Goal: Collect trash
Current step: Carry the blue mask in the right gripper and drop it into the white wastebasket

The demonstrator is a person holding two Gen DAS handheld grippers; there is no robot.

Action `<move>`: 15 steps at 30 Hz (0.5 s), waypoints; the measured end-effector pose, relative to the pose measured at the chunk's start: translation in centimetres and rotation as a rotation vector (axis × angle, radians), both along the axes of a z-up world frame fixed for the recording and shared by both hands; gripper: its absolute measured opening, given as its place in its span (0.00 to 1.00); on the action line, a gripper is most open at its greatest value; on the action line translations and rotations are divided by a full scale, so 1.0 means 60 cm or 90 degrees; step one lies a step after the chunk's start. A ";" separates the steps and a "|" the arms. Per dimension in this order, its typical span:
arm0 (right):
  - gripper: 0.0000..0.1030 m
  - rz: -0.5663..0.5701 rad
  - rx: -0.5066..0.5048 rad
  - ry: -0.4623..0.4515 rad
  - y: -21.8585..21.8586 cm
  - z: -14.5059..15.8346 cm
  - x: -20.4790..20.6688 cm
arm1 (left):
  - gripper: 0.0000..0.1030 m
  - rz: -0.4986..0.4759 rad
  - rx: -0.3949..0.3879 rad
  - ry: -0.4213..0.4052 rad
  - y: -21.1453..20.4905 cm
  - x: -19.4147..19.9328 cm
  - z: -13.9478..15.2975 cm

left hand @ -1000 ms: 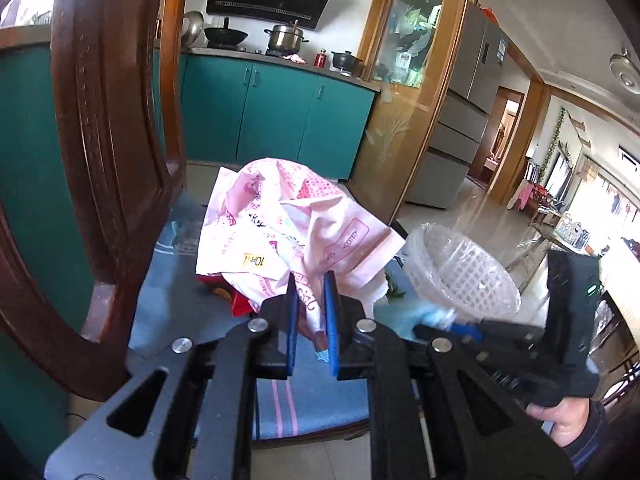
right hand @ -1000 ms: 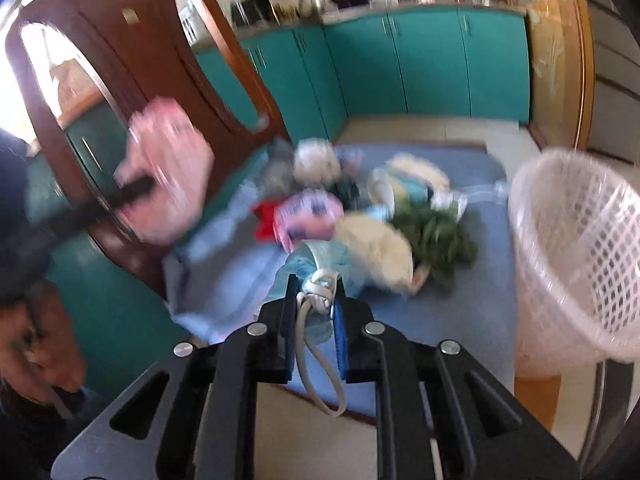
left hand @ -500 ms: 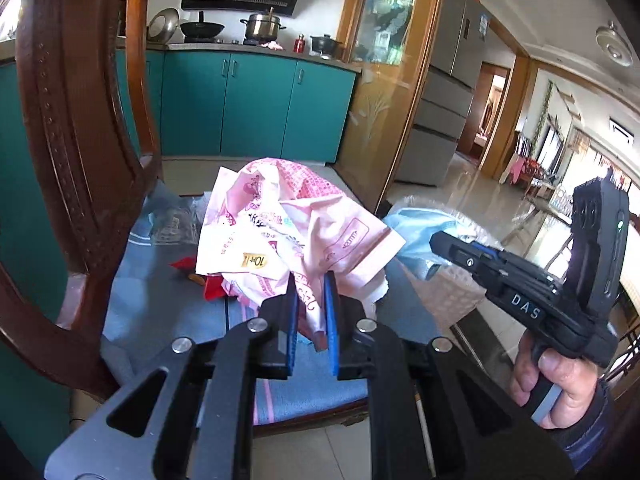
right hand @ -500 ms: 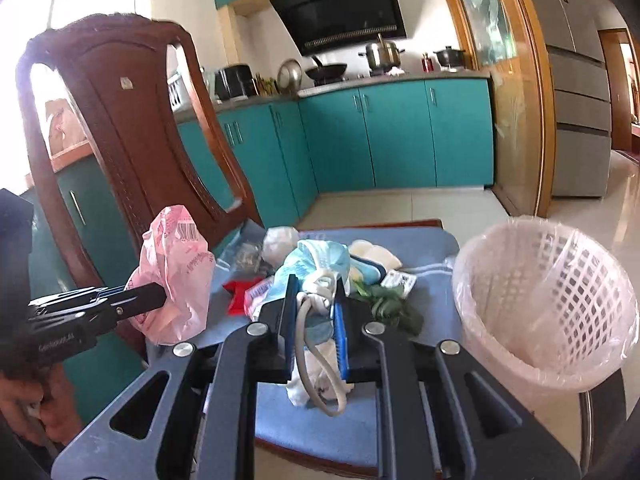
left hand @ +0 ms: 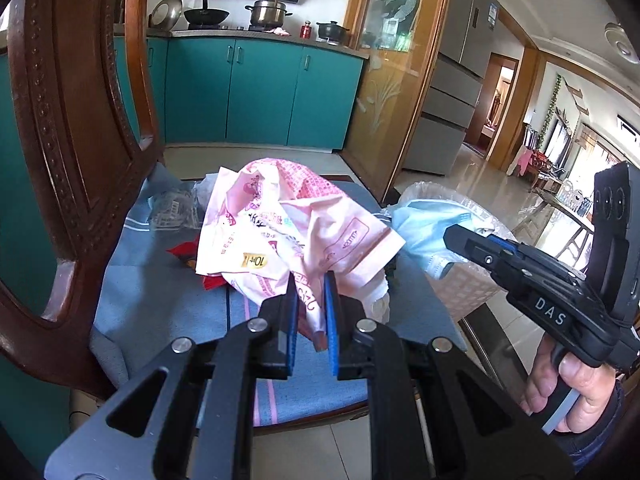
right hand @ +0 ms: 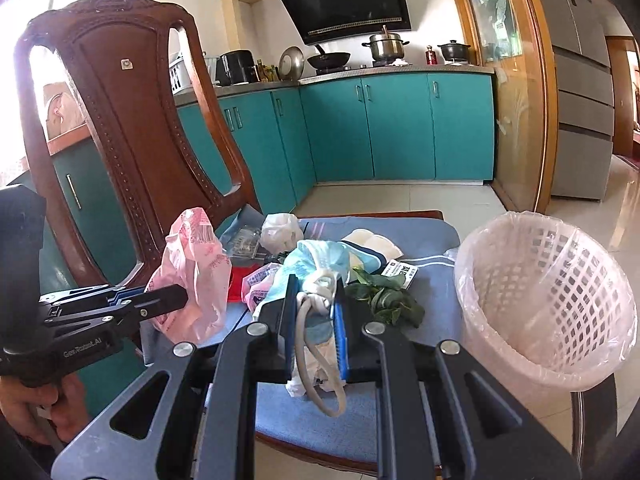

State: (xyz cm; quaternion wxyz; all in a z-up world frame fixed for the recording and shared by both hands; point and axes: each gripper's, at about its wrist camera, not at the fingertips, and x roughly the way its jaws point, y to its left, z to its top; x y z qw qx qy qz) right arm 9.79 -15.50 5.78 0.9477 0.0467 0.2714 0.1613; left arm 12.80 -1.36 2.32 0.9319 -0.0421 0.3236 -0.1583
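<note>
My left gripper [left hand: 310, 280] is shut on a crumpled pink plastic bag [left hand: 280, 232], held above the blue chair cushion [left hand: 160, 300]; the bag also shows in the right wrist view [right hand: 192, 276]. My right gripper [right hand: 316, 280] is shut on a light blue face mask [right hand: 320, 256] with a white ear loop hanging down. In the left wrist view the mask [left hand: 420, 228] hangs in front of the bin. The white lattice bin [right hand: 540, 292] with a clear liner stands to the right of the chair. More trash lies on the cushion: green leaves [right hand: 384, 300], white wrappers [right hand: 280, 232], a red scrap [right hand: 240, 280].
The dark wooden chair back [right hand: 132, 140] rises at the left. Teal kitchen cabinets [right hand: 400, 128] with pots on the counter stand behind. A glass sliding door [right hand: 508, 100] and a grey fridge [right hand: 580, 80] are at the right. The floor is pale tile.
Both grippers have lifted their trash off the cushion. The right gripper with the mask has moved toward the bin; the left one holds the pink bag nearly still.
</note>
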 end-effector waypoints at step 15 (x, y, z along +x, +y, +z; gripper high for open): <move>0.16 0.005 -0.003 0.005 0.000 -0.002 0.003 | 0.13 0.002 0.004 0.007 -0.003 0.001 0.000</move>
